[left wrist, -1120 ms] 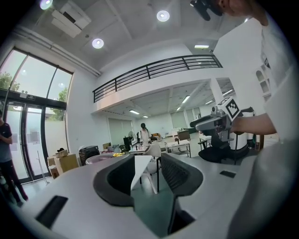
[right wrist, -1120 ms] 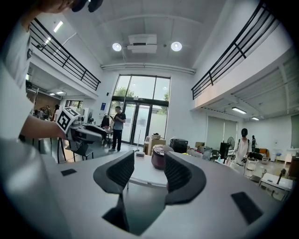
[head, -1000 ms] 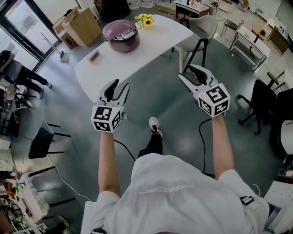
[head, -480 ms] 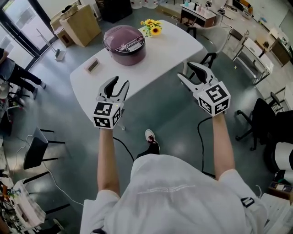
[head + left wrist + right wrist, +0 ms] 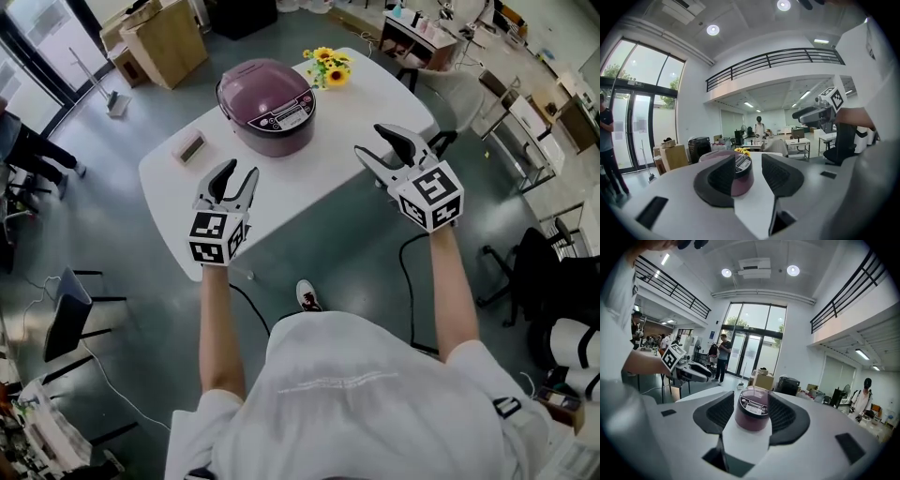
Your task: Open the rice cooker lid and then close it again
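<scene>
A purple rice cooker (image 5: pixel 267 105) with its lid down stands on the white table (image 5: pixel 323 155). My left gripper (image 5: pixel 239 173) hangs open over the table's near edge, short of the cooker and a little to its left. My right gripper (image 5: pixel 370 141) is open too, over the table's right side, to the right of the cooker. Neither touches it. In the left gripper view the cooker (image 5: pixel 742 177) shows beyond the open left gripper (image 5: pixel 748 161). In the right gripper view the cooker (image 5: pixel 752 413) sits framed between the fingers of the open right gripper (image 5: pixel 751 397), still apart from them.
Yellow flowers (image 5: pixel 328 67) stand behind the cooker and a small flat device (image 5: pixel 191 147) lies at the table's left. A cardboard box (image 5: pixel 164 42) is on the floor beyond. Chairs (image 5: pixel 70 314) and desks (image 5: pixel 525 122) stand around. A cable (image 5: pixel 408 281) trails below the right arm.
Both grippers have moved forward from over the floor to the table's near side. The cooker now looks nearer and larger. Both sets of jaws look as wide as before.
</scene>
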Tool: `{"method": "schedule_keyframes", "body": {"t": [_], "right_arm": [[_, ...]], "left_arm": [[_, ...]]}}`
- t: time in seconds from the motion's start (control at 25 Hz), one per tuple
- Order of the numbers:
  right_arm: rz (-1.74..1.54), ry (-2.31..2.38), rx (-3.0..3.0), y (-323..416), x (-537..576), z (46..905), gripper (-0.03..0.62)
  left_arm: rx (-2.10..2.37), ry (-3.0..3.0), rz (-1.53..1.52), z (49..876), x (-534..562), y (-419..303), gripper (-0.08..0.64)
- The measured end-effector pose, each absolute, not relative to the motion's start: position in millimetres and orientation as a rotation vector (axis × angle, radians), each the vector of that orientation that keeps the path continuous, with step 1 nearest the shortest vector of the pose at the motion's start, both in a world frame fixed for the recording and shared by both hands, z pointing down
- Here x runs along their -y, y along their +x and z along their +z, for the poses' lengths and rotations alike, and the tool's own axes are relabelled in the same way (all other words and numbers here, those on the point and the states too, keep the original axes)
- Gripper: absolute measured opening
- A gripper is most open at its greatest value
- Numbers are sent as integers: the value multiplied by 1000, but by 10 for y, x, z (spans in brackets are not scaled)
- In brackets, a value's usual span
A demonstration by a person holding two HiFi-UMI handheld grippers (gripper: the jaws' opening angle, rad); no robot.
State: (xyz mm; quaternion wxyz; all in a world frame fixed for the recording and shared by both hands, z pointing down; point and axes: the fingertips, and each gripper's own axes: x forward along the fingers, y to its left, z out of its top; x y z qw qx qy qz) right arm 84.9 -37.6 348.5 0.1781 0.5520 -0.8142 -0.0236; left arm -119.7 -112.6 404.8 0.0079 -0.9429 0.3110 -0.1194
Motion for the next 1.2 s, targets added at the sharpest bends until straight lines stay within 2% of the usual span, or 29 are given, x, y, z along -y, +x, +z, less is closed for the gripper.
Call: {"method": "schedule_keyframes", "body": {"t": [0.68, 1.2], "right_arm": [[-130, 1252, 2312, 630, 1625, 3808, 243], [-196, 829, 2399, 581, 2422, 4226, 244]], "left_arm": [[-1129, -2931, -446, 4263, 1878, -1286, 190], [-1466, -2844, -539, 4434, 2176, -1094, 183]]}}
